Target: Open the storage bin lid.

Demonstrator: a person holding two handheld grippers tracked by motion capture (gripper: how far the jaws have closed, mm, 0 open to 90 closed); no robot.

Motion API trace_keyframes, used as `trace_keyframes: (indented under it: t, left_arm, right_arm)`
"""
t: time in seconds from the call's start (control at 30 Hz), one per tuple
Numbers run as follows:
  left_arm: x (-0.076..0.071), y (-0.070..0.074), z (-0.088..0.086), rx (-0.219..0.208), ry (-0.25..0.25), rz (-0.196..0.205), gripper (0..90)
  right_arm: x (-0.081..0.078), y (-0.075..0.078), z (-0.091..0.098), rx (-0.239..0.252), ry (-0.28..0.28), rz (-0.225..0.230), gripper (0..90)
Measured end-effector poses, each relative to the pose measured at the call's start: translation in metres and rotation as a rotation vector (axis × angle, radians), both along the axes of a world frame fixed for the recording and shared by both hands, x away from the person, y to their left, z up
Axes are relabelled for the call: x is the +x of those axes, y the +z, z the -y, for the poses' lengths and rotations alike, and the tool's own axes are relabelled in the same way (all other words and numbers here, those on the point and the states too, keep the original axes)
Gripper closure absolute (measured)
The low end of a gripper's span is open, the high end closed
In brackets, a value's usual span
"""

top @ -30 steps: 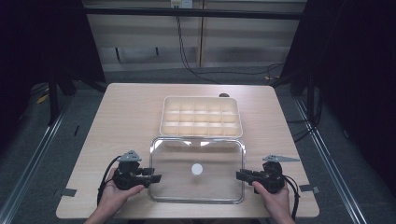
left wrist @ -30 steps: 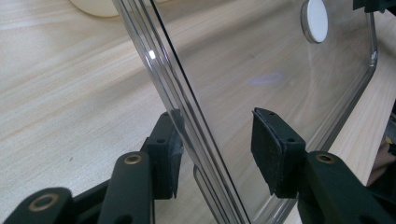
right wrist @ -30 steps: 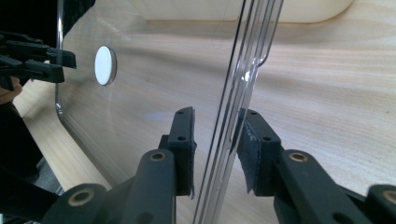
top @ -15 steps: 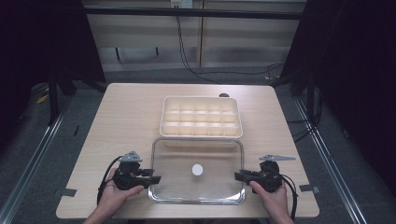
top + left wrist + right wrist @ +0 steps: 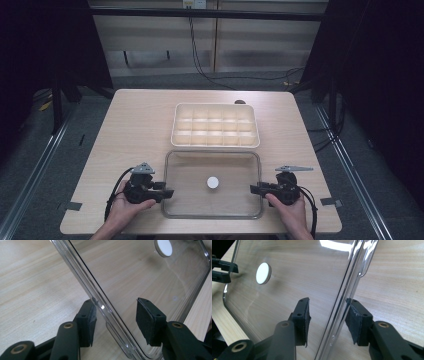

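Jaws of the left gripper (image 5: 167, 193) and right gripper (image 5: 254, 188) have just been opening; each pair stands apart around a side rim of the clear lid (image 5: 212, 165), letting it rest flat on the desk (image 5: 135, 125), near the tray (image 5: 215, 125).

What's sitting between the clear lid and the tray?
Nothing: in the high view, bare table shows in the narrow gap between the lid and the tray.

Both grippers, left (image 5: 167, 192) and right (image 5: 253, 189), have jaws just opening, level, facing inward.
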State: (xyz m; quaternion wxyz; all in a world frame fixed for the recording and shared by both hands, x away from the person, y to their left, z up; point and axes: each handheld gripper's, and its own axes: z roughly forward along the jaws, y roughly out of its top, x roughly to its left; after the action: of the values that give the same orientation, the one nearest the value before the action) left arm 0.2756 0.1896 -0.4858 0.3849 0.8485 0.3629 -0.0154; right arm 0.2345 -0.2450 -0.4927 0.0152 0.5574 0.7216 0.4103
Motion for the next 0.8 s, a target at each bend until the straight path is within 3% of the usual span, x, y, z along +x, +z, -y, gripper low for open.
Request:
trace_keyframes:
  t: [0.13, 0.23, 0.53, 0.8]
  left_arm:
    - [0.0006, -0.0018, 0.0007, 0.024, 0.002, -0.007, 50.6]
    - [0.0019, -0.0031, 0.0013, 0.035, 0.008, -0.016, 49.7]
    - [0.0023, -0.0044, 0.0014, 0.037, 0.004, -0.027, 49.4]
    - [0.0019, -0.0045, 0.0013, 0.037, 0.001, -0.022, 48.6]
  right_arm:
    - [0.0, -0.0023, -0.002, -0.024, -0.001, -0.011, 50.6]
    - [0.0006, -0.0014, -0.007, -0.093, 0.019, 0.002, 46.5]
    - [0.0009, -0.0008, -0.0074, -0.109, 0.006, 0.004, 44.9]
    - [0.0021, -0.0016, -0.0046, -0.091, -0.006, 0.002, 44.2]
